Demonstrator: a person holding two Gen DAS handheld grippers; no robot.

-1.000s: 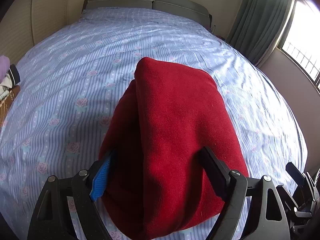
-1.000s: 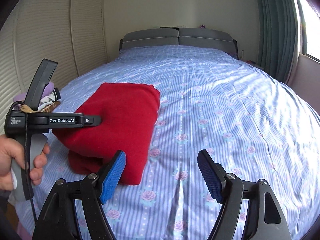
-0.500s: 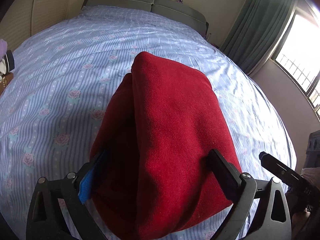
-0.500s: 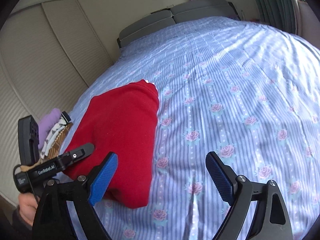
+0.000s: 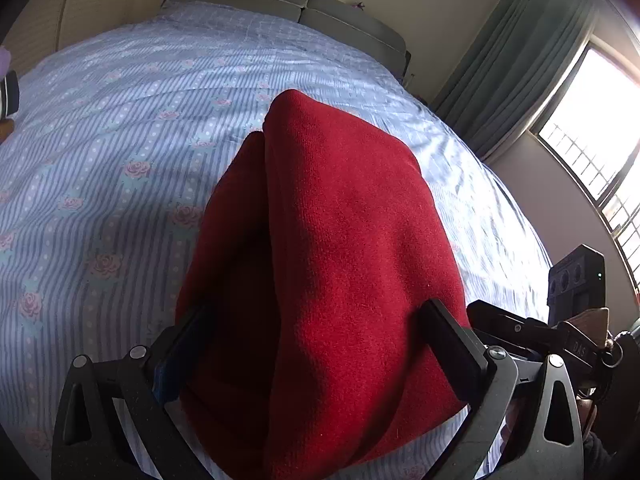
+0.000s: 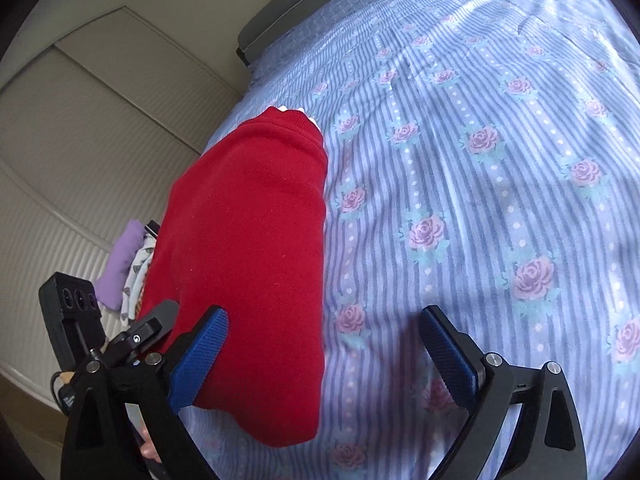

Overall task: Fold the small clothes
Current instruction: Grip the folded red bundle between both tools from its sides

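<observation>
On the floral bedsheet, folded red garment clamped between left gripper fingers, right gripper fingers wide, empty.

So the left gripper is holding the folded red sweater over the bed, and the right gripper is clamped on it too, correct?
Not quite. In the right wrist view, the right gripper is open and holds nothing; only striped bedsheet lies between its fingers. The left gripper does hold the folded red sweater over the bed.

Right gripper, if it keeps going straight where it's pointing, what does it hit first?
Probably the bedsheet. The right gripper is open with only sheet between its fingers; the red garment sits just left of that line.
</observation>
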